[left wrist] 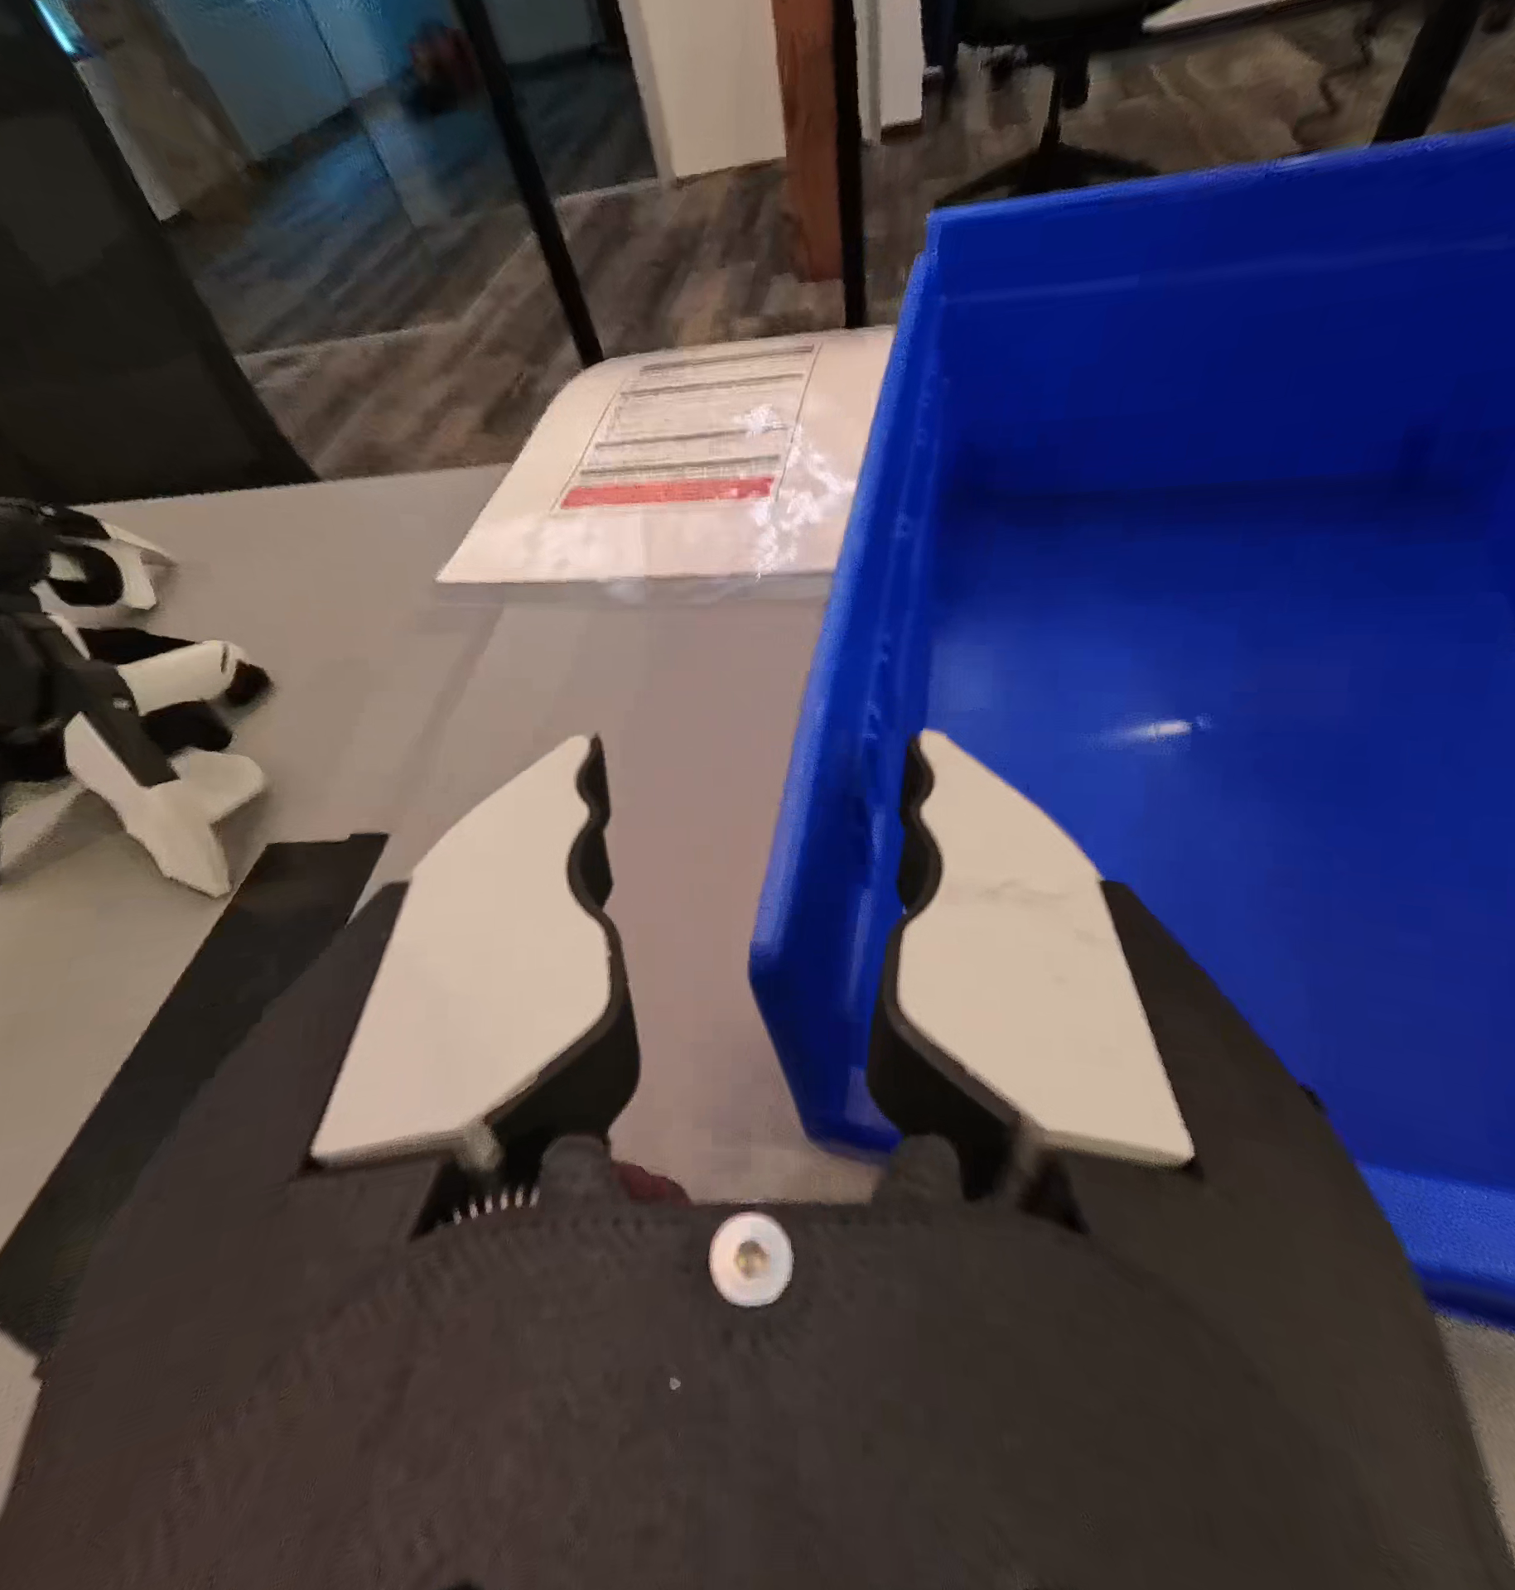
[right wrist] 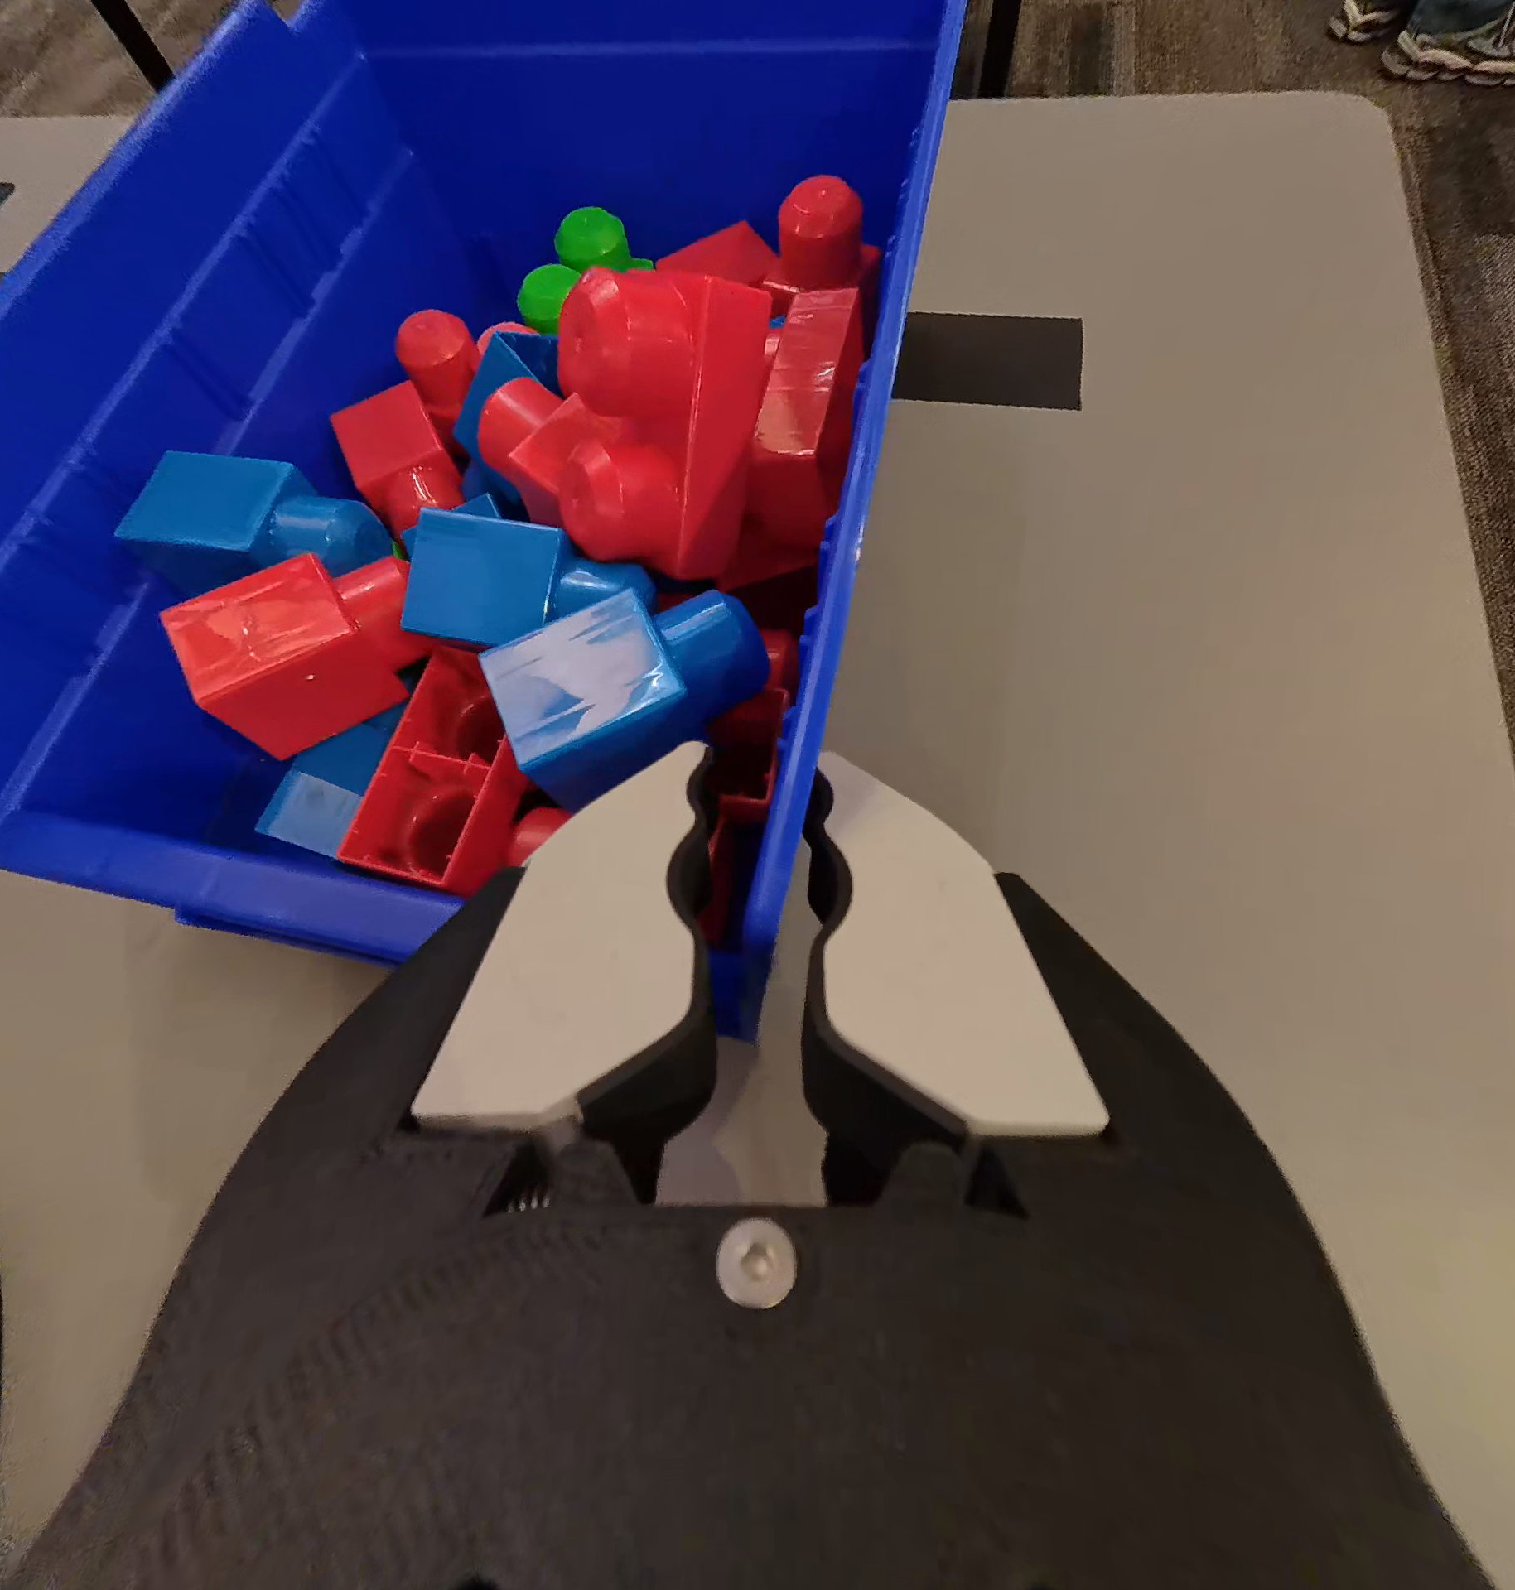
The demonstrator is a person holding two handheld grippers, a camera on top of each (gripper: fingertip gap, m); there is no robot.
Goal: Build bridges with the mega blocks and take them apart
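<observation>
Two tongs straddle my blue plastic bin (right wrist: 220, 344). Right tongs (right wrist: 758, 800) pinch its side wall beside the red, blue and green blocks (right wrist: 668, 413); left tongs (left wrist: 754, 766) gape wide across its wall, not pressing.

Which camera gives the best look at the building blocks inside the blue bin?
The right wrist view: red, blue and green blocks lie piled in the blue bin. The left wrist view shows only bare inner walls of the bin, no blocks.
</observation>
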